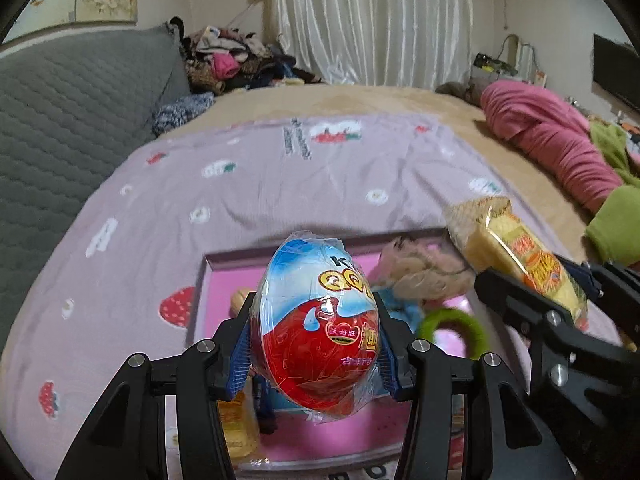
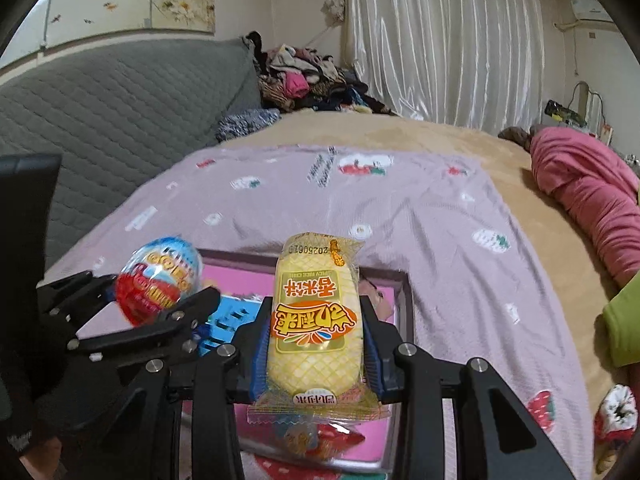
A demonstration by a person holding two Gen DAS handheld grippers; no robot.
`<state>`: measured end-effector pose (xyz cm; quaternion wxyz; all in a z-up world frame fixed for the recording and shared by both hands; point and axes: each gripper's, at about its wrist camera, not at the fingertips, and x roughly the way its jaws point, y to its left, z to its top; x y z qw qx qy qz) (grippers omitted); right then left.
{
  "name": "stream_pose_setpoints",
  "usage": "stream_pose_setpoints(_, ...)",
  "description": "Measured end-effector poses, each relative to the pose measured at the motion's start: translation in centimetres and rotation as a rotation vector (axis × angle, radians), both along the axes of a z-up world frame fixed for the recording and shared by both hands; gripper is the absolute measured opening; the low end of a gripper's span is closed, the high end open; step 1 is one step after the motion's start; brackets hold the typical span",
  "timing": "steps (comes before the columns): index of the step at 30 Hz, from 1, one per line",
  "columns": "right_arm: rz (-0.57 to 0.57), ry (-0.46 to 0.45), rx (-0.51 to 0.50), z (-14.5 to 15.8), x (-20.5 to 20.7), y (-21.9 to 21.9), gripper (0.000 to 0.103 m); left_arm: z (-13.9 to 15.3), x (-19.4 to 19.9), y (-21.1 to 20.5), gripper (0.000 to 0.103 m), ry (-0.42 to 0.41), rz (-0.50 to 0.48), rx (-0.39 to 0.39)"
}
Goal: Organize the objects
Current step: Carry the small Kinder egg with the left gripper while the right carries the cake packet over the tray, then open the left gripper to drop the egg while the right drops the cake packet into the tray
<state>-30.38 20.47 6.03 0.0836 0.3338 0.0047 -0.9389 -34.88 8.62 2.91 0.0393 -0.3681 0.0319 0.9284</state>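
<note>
Now the left tool (image 1: 316,344) clamps the wrapped egg (image 1: 318,328) and the right tool (image 2: 314,350) clamps the rice cracker pack (image 2: 314,320), both above the pink box (image 1: 224,280), probably for dropping in.

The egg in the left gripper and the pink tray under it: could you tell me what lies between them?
Nothing: in the left wrist view the wrapped egg hangs clear above the tray.
</note>
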Motion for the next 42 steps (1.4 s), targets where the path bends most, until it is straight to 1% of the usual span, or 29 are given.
stream_pose_setpoints(3, -0.002, -0.013, -0.004, -2.3, -1.1, 0.2, 0.039, -2.2, -0.2, 0.3, 0.053, -0.009, 0.006, -0.020)
stream_pose_setpoints(4, -0.004, -0.020, 0.003, -3.0, -1.3, 0.3, 0.039, -2.9, -0.3, 0.4, 0.053, -0.013, 0.008, -0.043)
stream_pose_setpoints(7, -0.009, -0.029, 0.023, -4.7, -1.7, 0.6, 0.039, -4.3, -0.4, 0.6, 0.053, -0.014, 0.004, -0.063)
stream_pose_setpoints(13, -0.004, -0.075, 0.040, -6.9, -3.1, 0.8, 0.039, -6.2, -1.6, 1.2, 0.053, -0.062, -0.026, -0.054)
stream_pose_setpoints(17, -0.005, -0.105, 0.039, -8.0, -3.8, 1.0, 0.039, -7.1, -1.9, 1.0, 0.053, -0.085, -0.015, -0.050)
stream_pose_setpoints(19, -0.002, -0.123, 0.037, -8.4, -4.0, 1.0, 0.039, -7.7, -2.1, 0.7, 0.053, -0.100, -0.015, -0.036)
stream_pose_setpoints(22, 0.005, -0.142, 0.041, -9.0, -4.2, 0.8, 0.039, -8.6, -2.4, 0.5, 0.053, -0.122, -0.011, -0.039)
stream_pose_setpoints(30, 0.006, -0.154, 0.027, -9.4, -4.3, 0.9, 0.039, -8.7, -2.3, 0.7, 0.054, -0.115, -0.014, -0.063)
stream_pose_setpoints(34, 0.004, -0.157, 0.023, -9.5, -4.5, 1.0, 0.039, -8.7, -2.2, 0.7, 0.054, -0.115, -0.017, -0.054)
stream_pose_setpoints(36, 0.006, -0.154, 0.016, -9.4, -4.5, 1.0, 0.042, -8.6, -2.2, 0.6, 0.054, -0.114, -0.014, -0.053)
stream_pose_setpoints(37, 0.006, -0.150, 0.016, -9.3, -4.4, 0.9, 0.045, -8.6, -2.2, 0.7, 0.054, -0.116, -0.016, -0.053)
stream_pose_setpoints(40, 0.007, -0.143, 0.012, -9.1, -4.4, 0.9, 0.050, -8.5, -2.1, 0.6, 0.058, -0.124, -0.014, -0.050)
stream_pose_setpoints(42, 0.006, -0.141, 0.009, -8.9, -4.3, 0.9, 0.051, -8.1, -1.9, 0.5, 0.059, -0.120, -0.016, -0.047)
